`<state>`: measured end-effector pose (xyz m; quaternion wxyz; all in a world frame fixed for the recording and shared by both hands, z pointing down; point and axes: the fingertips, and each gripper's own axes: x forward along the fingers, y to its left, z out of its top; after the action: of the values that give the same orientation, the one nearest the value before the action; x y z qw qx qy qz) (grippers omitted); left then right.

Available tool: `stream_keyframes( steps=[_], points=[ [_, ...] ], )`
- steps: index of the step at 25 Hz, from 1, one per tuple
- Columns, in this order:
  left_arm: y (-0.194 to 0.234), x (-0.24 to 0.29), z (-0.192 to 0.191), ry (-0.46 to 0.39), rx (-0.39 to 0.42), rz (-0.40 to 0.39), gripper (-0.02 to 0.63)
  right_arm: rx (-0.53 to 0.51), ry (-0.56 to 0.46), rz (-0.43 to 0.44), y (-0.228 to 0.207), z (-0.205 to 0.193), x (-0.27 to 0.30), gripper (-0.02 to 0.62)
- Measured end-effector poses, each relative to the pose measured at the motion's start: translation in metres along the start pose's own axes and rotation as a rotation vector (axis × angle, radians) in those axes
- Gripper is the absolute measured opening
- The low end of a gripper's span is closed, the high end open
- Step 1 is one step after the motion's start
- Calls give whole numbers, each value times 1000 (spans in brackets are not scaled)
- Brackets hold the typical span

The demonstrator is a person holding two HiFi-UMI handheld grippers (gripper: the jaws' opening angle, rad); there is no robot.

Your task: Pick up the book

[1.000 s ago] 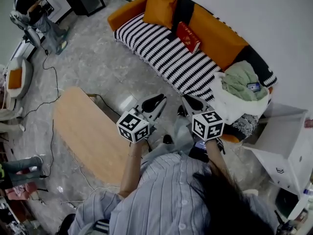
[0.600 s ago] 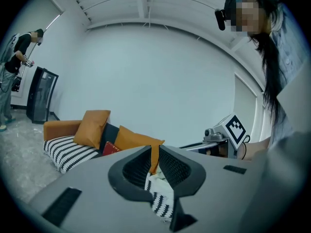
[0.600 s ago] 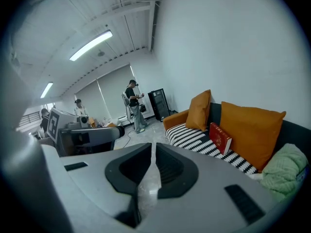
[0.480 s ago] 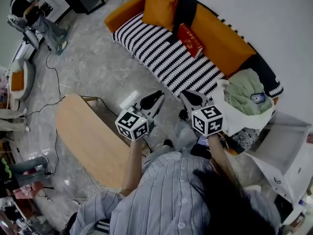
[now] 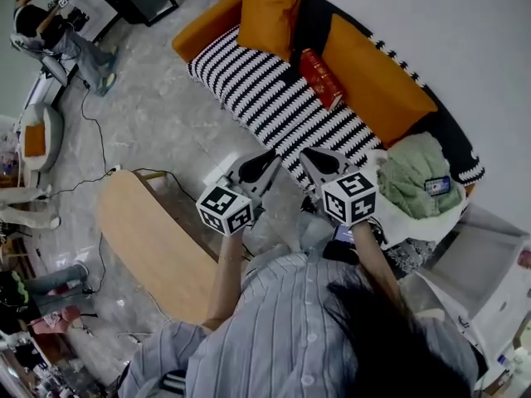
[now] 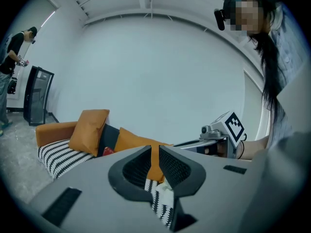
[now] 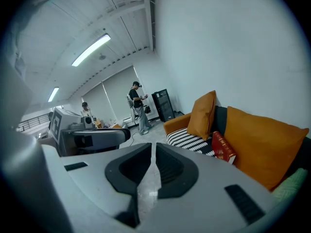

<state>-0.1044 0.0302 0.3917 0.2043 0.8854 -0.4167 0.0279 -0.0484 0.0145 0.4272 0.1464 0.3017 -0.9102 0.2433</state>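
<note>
A red book [image 5: 321, 77] leans against the orange backrest on the striped seat of the sofa [image 5: 274, 98]. It also shows in the right gripper view as the book [image 7: 223, 148] and, small, in the left gripper view as the book [image 6: 108, 151]. My left gripper [image 5: 264, 157] is shut and empty, held in the air just short of the sofa's front edge. To its right, my right gripper [image 5: 309, 156] is also shut and empty. Both point toward the sofa and are well short of the book. The left jaws [image 6: 154, 152] and right jaws [image 7: 153, 147] are closed together.
An orange cushion [image 5: 270, 11] stands left of the book. A green cloth pile [image 5: 415, 177] with a phone on it fills the sofa's right end. A wooden table [image 5: 153, 247] lies to my left and a white cabinet [image 5: 489, 255] to my right. A person [image 5: 50, 31] stands far back.
Both grippers, still shut, have been carried forward toward the sofa together with the person. The sofa's front edge is now close under their tips.
</note>
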Motion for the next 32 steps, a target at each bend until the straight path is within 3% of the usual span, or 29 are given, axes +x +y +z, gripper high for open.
stream_keyframes(
  steps=[13, 22, 32],
  points=[
    [9, 65, 25, -3, 28, -4, 40, -5, -25, -23, -71, 33, 0, 40],
    [3, 81, 25, 38, 48, -18, 40, 38, -52, -46, -96, 39, -4, 40],
    [30, 102, 31, 67, 52, -54, 40, 76, -59, -99, -119, 44, 11, 40]
  ],
)
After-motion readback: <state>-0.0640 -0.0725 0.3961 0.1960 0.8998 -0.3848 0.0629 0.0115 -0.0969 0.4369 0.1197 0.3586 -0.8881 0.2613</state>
